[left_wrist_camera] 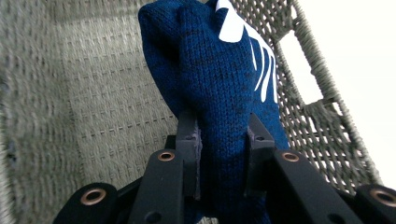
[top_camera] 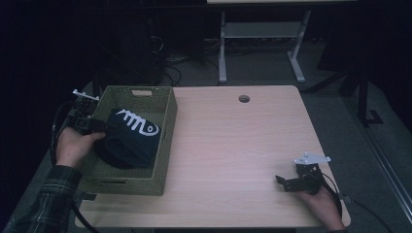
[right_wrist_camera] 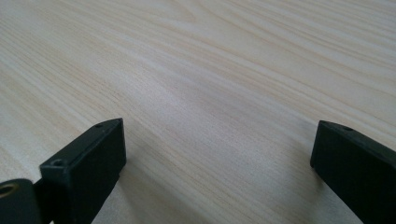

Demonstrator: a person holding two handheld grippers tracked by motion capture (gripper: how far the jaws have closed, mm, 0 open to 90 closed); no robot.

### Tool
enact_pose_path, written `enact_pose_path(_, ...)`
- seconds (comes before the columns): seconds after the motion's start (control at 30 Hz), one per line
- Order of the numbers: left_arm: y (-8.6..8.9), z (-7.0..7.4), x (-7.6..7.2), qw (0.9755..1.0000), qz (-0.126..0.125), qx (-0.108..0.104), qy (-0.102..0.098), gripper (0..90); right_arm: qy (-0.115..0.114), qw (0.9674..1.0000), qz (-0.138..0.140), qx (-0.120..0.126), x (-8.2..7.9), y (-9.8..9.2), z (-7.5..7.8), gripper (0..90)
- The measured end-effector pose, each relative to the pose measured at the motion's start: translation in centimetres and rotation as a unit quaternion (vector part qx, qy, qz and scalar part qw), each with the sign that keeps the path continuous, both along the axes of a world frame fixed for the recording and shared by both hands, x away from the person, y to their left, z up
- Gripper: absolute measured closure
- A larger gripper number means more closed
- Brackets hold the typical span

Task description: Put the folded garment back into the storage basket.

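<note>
A dark blue knitted garment (top_camera: 128, 138) with a white fish-bone print lies inside the green woven basket (top_camera: 165, 145) at the table's left. My left gripper (top_camera: 99, 127) reaches over the basket's left wall and is shut on a fold of this garment (left_wrist_camera: 224, 93); in the left gripper view both black pads (left_wrist_camera: 189, 149) press the knit from either side. My right gripper (top_camera: 286, 183) rests low near the table's front right corner, held by a hand, its jaws spread wide over bare wood (right_wrist_camera: 201, 93) with nothing between them.
The light wooden table (top_camera: 233, 145) has a round cable hole (top_camera: 244, 98) at its far edge. The basket has a cut-out handle (top_camera: 141, 92) in its far wall. Beyond the table stand a white desk frame (top_camera: 262, 43) and loose cables on the floor.
</note>
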State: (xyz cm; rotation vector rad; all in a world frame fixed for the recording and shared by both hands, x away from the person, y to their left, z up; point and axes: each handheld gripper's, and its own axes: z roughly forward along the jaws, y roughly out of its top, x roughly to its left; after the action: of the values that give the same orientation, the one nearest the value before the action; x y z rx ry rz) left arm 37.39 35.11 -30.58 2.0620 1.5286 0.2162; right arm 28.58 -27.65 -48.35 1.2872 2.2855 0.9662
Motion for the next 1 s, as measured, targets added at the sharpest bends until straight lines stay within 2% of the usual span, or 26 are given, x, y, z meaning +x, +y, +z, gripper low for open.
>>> enact_pose_path(0.1,0.0,-0.9,0.3,1.0000,-0.003,-0.005,0.005,72.9,0.000,1.0000,0.000,0.000,0.0,0.0,0.0,3.0)
enact_pose_path(0.2,-0.1,-1.8,0.7,0.9999,-0.010,-0.001,0.009,72.7,0.000,1.0000,0.000,0.000,0.0,0.0,0.0,3.0)
enact_pose_path(0.5,0.5,-3.3,1.6,0.9992,-0.013,0.036,0.010,68.7,0.000,1.0000,0.000,0.000,0.0,0.0,0.0,3.0)
enact_pose_path(0.8,1.6,-4.4,1.8,0.9976,0.005,0.069,0.007,59.3,0.000,1.0000,0.000,0.000,0.0,0.0,0.0,3.0)
enact_pose_path(1.0,2.4,-4.1,1.6,0.9960,0.026,0.085,-0.003,47.8,0.000,1.0000,0.000,0.000,0.0,0.0,0.0,3.0)
